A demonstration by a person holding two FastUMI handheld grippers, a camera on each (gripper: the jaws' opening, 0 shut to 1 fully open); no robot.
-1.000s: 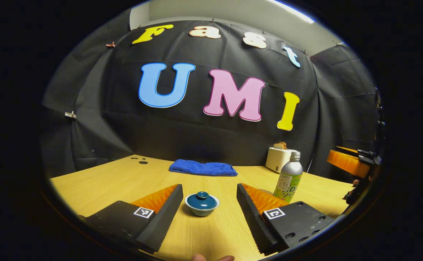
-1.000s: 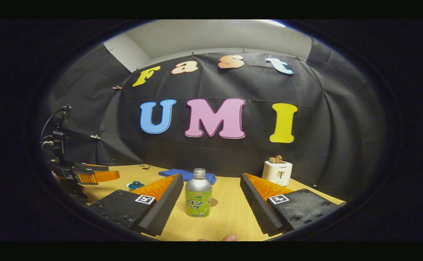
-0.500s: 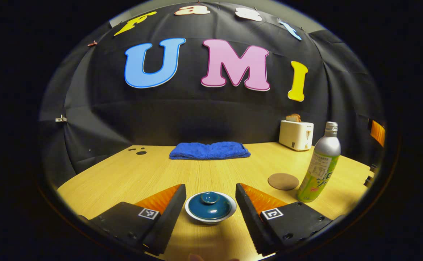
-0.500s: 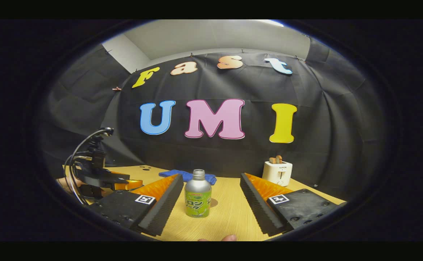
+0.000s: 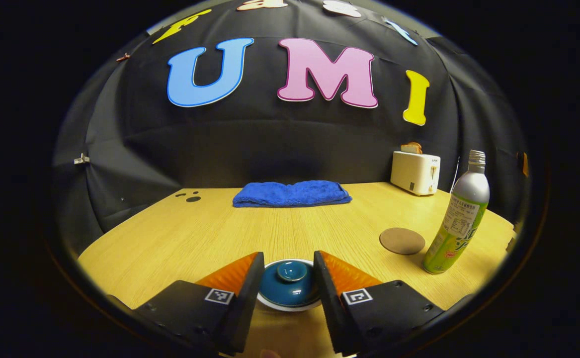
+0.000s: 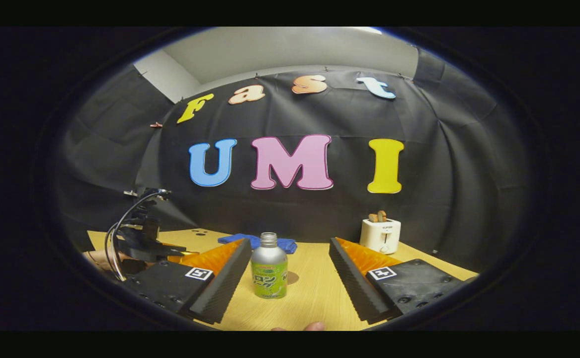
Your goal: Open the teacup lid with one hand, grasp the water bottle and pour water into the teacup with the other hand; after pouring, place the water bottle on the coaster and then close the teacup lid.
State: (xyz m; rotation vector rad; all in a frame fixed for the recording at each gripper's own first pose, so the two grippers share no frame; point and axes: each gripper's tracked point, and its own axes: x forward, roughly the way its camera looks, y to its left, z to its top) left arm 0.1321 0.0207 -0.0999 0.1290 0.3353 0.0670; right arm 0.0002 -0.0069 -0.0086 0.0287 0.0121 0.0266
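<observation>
Not much I can actually read here; the water bottle (image 6: 269,268) has a green label with big characters, maybe Japanese, too blurry to make out; its back panel of fine print (image 5: 461,219) is illegible; my fingers carry square black-and-white marker tags (image 5: 357,296), patterns rather than text.

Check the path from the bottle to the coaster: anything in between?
Nothing visible. In the left gripper view the water bottle stands upright just right of the coaster, with bare table between them. The toaster and blue towel sit farther back.
</observation>
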